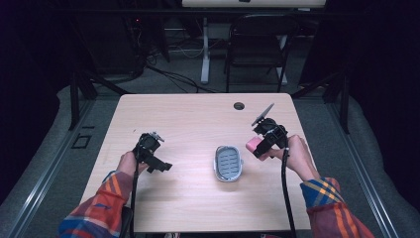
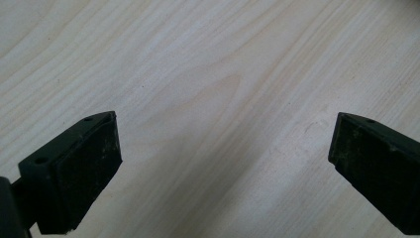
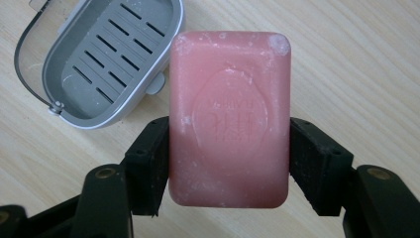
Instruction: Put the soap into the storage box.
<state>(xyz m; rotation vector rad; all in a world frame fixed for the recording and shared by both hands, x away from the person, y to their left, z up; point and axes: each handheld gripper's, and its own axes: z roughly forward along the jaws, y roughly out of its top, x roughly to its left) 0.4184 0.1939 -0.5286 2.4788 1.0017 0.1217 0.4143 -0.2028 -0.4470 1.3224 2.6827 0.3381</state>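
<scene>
A pink bar of soap [image 3: 229, 119] with a stamped oval is clamped by its long sides between the pads of my right gripper [image 3: 229, 166], which is shut on it and holds it above the table. In the high view the soap [image 1: 253, 144] and the right gripper [image 1: 263, 145] hover just right of a grey slotted soap dish [image 1: 228, 163] with a wire handle. The dish [image 3: 106, 59] lies empty at the upper left of the right gripper view. My left gripper [image 1: 161, 167] rests over the left of the table, jaws wide apart [image 2: 225, 163] above bare wood.
The light wooden table [image 1: 198, 119] has a round cable hole [image 1: 239, 105] near its far edge. Beyond it stand a black folding chair [image 1: 257, 44] and a white desk leg [image 1: 205, 49], with cables on the floor.
</scene>
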